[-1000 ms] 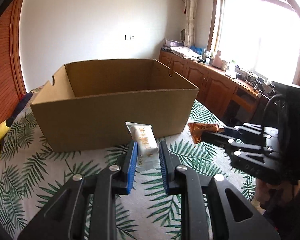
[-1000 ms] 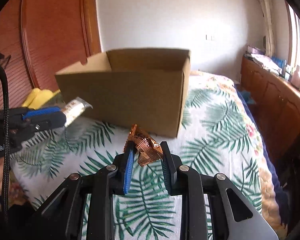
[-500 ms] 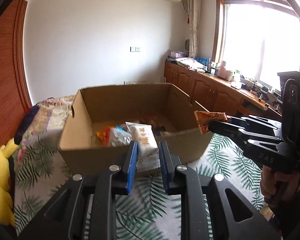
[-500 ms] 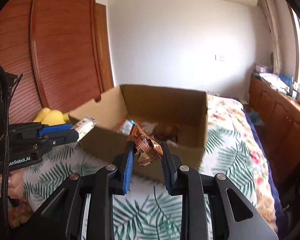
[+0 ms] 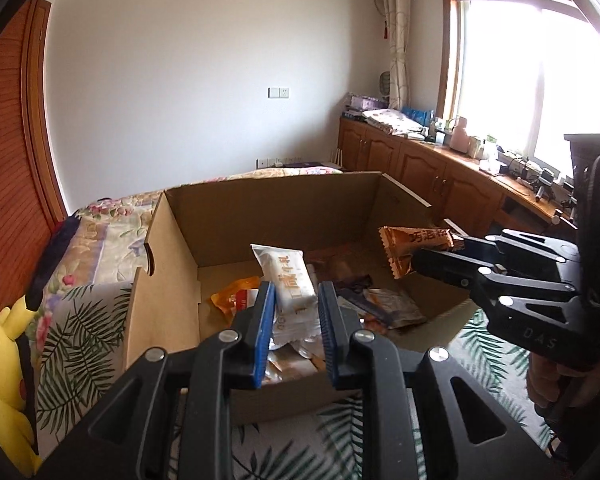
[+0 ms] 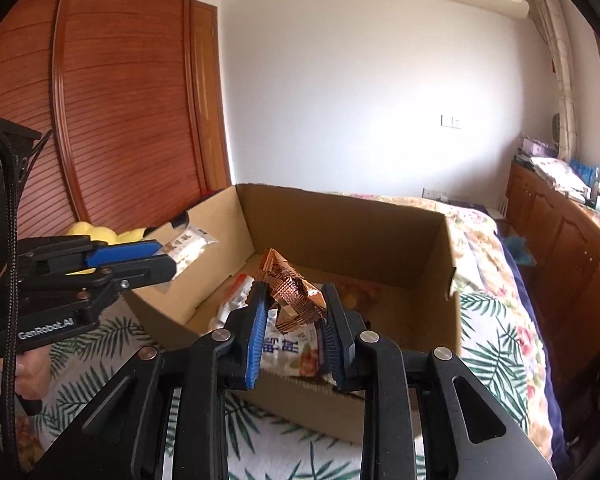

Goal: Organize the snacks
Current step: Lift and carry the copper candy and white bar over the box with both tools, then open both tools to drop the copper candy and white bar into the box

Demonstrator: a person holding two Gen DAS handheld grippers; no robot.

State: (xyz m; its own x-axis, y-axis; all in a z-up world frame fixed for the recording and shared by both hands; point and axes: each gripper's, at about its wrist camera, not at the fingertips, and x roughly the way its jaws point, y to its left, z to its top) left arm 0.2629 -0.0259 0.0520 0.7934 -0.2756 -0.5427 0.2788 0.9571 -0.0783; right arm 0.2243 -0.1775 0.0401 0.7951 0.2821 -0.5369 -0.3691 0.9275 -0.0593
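Observation:
An open cardboard box (image 5: 168, 280) (image 6: 452, 280) stands on a bed with a palm-leaf cover and holds several snack packets. My left gripper (image 5: 296, 300) is shut on a white snack packet (image 5: 288, 280), held over the box's near part; the right wrist view shows that white packet (image 6: 188, 246) at the box's left wall. My right gripper (image 6: 294, 312) is shut on a crumpled copper-brown wrapper (image 6: 294, 296), above the box's front edge. From the left wrist view, the brown wrapper (image 5: 412, 246) hangs over the box's right side.
A yellow plush toy (image 5: 4, 360) lies left of the box. A wooden wardrobe (image 6: 112, 100) rises behind on the left. Wooden cabinets (image 5: 440, 184) with clutter run under the window at right. A hand (image 5: 556, 376) grips the right tool.
Both grippers have risen and moved forward from in front of the box to above its opening, still holding their packets. The box's inside and its snacks have come into view.

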